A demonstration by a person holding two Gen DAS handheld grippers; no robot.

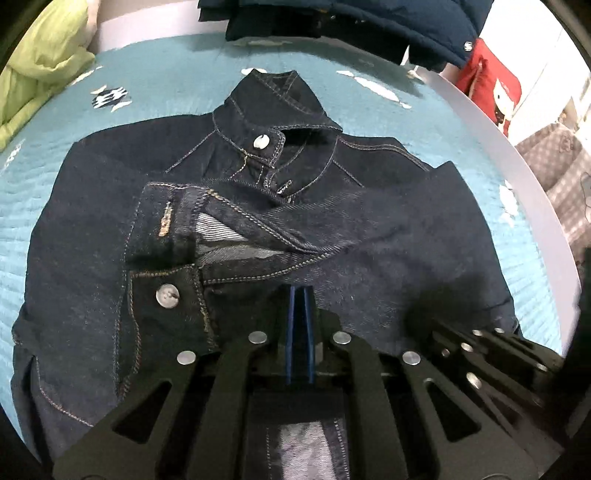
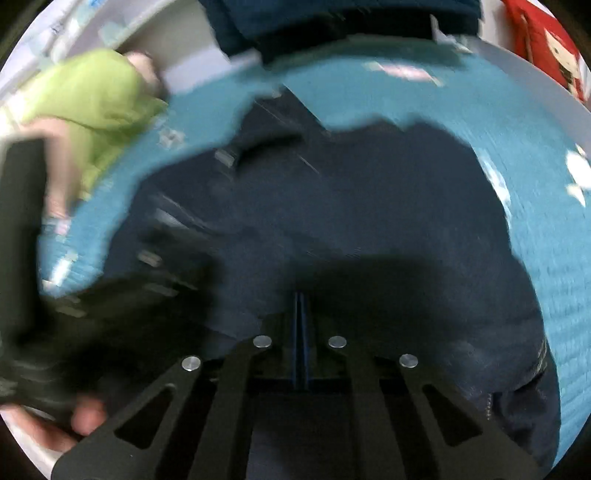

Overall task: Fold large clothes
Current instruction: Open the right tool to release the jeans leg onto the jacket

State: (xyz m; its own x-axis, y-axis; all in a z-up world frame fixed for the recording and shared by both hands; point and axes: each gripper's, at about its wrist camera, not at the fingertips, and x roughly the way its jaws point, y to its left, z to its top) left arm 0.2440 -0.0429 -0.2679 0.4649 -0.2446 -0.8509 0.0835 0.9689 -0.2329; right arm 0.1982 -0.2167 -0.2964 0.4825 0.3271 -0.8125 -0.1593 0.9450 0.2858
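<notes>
With both my left gripper (image 1: 300, 295) and right gripper (image 2: 301, 299) pinched narrow on nothing at the hem of the dark denim jacket (image 1: 258, 206), it lies on the teal bedspread (image 1: 159, 88), its collar (image 1: 273, 107) pointing straight away from my fingers, no legible label.

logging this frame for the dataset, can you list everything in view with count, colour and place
denim jacket: one, dark blue, flat on the bed, sleeves folded in
bedspread: one, teal with white marks, under the jacket
quilt: one, lime green, far left
dark garments: a pile, navy, far edge of the bed
cushion: one, red, far right
left gripper: black, blue pads together, over the jacket's near edge
right gripper: black, pads together, blurred view
</notes>
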